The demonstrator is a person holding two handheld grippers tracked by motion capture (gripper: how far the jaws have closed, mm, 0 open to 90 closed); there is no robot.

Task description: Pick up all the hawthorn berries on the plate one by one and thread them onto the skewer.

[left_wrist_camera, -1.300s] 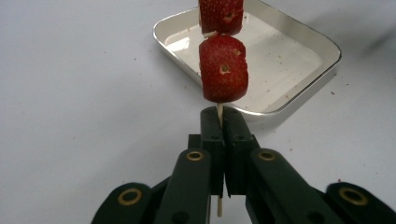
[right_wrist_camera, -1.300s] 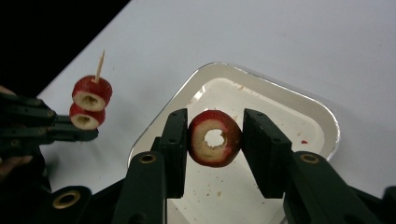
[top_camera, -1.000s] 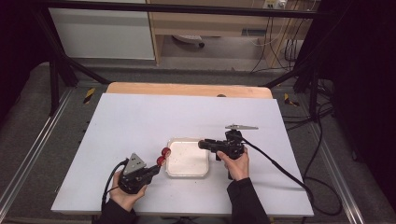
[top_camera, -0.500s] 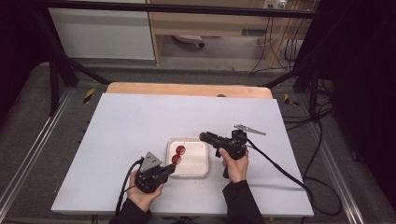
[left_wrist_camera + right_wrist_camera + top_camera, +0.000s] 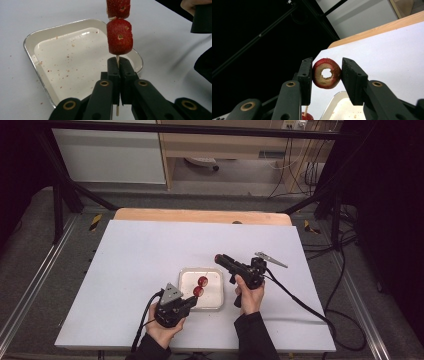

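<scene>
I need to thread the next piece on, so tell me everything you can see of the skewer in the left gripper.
The skewer is a thin, pale wooden stick, standing roughly upright in the left gripper view. The left gripper is shut on its lower part, and a bare end pokes out below the jaws. Two red fruit pieces with small core holes are threaded on it, stacked just above the jaws. It is held over the near edge of the white tray, touching nothing else.

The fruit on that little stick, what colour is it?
Red, with small pale pits: two pieces threaded on the skewer, clearest in the left gripper view.
</scene>
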